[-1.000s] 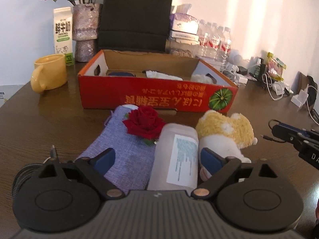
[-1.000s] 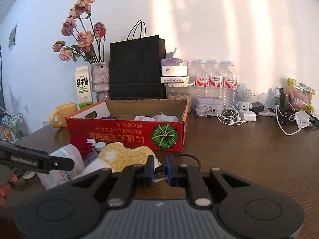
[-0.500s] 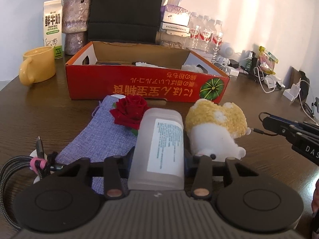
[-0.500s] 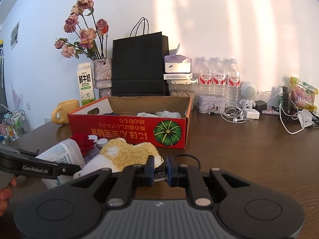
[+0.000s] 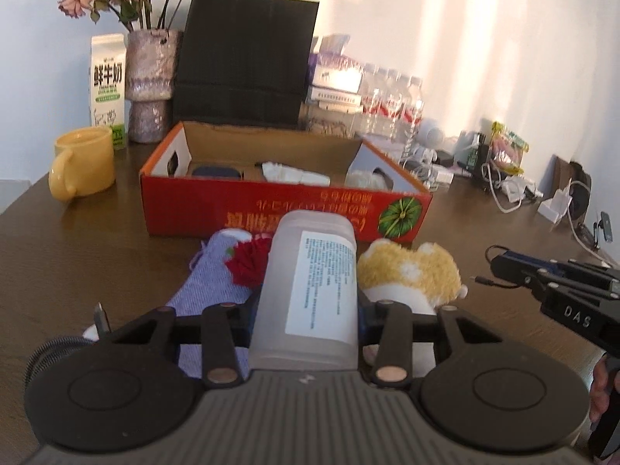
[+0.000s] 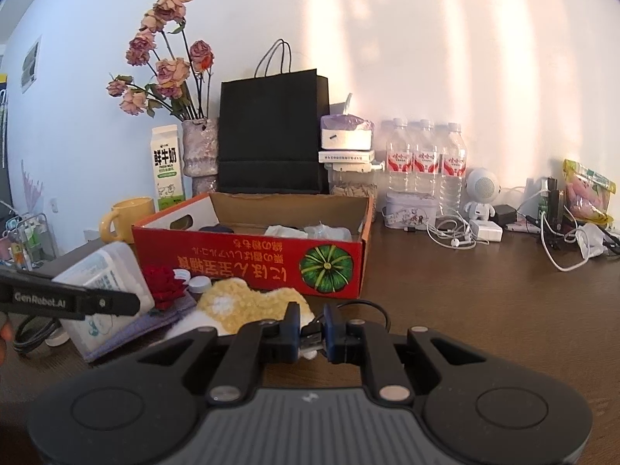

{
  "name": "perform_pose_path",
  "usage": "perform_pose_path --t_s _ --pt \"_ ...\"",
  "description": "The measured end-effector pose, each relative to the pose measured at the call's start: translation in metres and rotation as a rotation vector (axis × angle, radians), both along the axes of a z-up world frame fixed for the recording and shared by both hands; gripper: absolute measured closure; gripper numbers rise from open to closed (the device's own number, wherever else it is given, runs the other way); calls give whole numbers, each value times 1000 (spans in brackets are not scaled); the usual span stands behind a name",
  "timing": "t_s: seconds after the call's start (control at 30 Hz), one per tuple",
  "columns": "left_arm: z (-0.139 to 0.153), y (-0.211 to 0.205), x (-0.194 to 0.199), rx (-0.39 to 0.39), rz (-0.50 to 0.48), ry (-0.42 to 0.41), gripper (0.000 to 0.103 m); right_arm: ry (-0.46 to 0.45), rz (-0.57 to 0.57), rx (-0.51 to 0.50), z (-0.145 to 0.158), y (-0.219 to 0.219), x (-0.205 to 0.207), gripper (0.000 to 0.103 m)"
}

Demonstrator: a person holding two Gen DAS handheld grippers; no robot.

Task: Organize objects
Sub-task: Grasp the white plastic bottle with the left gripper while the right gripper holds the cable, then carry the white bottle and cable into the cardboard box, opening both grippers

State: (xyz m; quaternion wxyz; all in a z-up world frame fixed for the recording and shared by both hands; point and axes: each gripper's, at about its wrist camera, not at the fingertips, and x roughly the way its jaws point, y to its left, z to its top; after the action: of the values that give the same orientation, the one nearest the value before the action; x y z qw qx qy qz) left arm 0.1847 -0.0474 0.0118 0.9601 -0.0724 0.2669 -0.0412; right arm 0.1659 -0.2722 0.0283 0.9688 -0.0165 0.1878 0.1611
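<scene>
Left gripper [image 5: 306, 310]: fingers closed on the sides of the frosted bottle [image 5: 310, 286], label up, base toward the camera. In the right view the bottle [image 6: 104, 290] is tilted, its far end raised clear of the bench [image 6: 484, 302]; whether the near end is off too, cannot tell.

Right gripper [image 6: 310, 329]: fingers nearly together, pinching a small cable plug [image 6: 312, 336], the thin black cable [image 6: 372, 310] looping off behind. It sits low over the bench, near the plush [image 6: 248, 306].

Nearby: purple pouch [image 5: 211, 283] flat on the bench with a red rose [image 5: 250, 261] on it, plush [image 5: 410, 271] just beside the bottle on the right. Open red box [image 5: 286, 209] behind them, a few items already inside.

Handling, my read: the bottle looks like rigid smooth plastic, contents unclear, so weight unknown. Likely slippery, so a mid-body grip across the width, as now, is sensible; keep it level. The plush and pouch are soft and light, take them anywhere. The rose looks delicate; take it by the stem side. The plug is small and its trailing cable may snag.
</scene>
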Motion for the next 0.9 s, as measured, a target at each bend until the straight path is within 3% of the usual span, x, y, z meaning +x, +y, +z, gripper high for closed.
perform_pose_path --t_s 0.53,0.9 --pt "54 14 17 -33 0 -158 60 -90 83 -19 45 51 26 91" --pt "68 39 73 -91 41 -191 60 -119 112 -11 65 95 83 91"
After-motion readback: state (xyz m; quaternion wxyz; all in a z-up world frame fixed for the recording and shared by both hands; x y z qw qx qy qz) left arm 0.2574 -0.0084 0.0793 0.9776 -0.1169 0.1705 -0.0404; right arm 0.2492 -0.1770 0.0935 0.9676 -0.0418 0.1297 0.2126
